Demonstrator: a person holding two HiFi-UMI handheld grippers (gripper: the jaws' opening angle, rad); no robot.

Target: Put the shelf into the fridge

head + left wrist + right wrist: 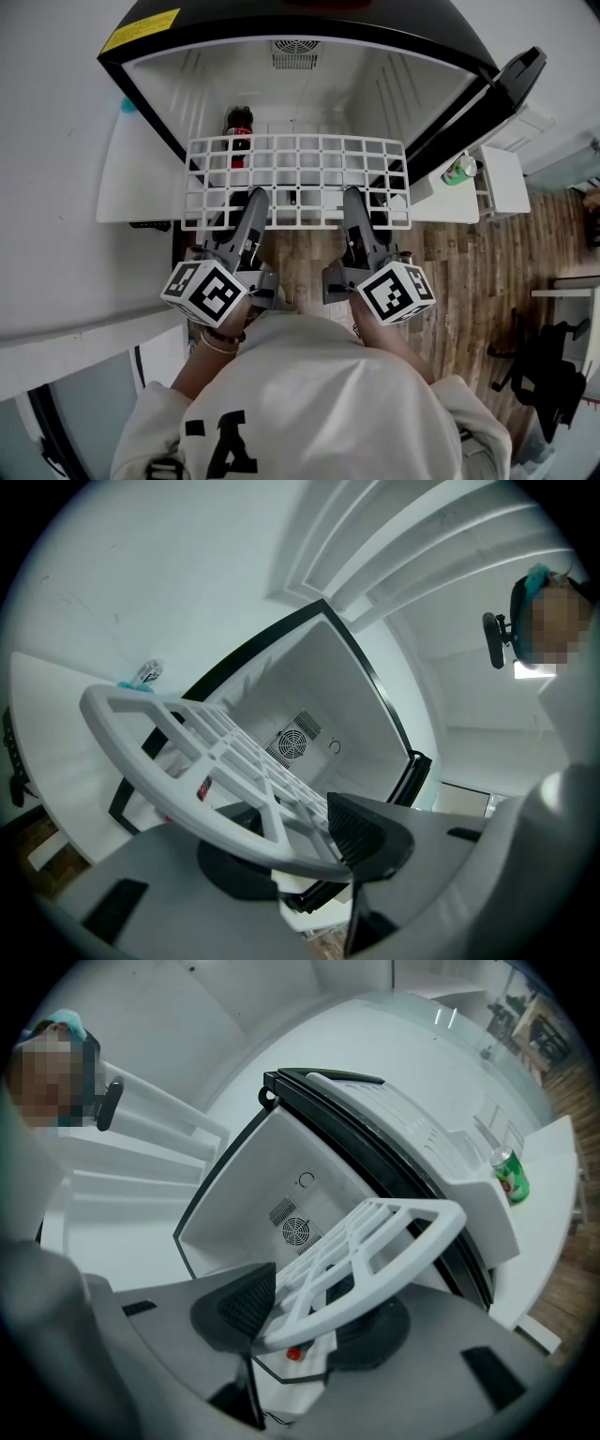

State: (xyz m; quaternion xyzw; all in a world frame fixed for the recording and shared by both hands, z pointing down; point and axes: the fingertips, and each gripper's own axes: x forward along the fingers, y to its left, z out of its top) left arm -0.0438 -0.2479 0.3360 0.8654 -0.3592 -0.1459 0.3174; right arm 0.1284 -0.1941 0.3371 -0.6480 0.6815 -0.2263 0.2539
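White plastic grid shelf [298,172] sits level at the mouth of the open fridge [309,19], its near edge clamped by the left gripper [255,195] and right gripper [352,195], a cola bottle [238,127] standing inside.

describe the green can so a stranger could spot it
Find the open black-rimmed fridge; its door hangs out to the right. Past that door, on the white counter, stands the can, the only green thing; the bottle inside the fridge is dark with red.
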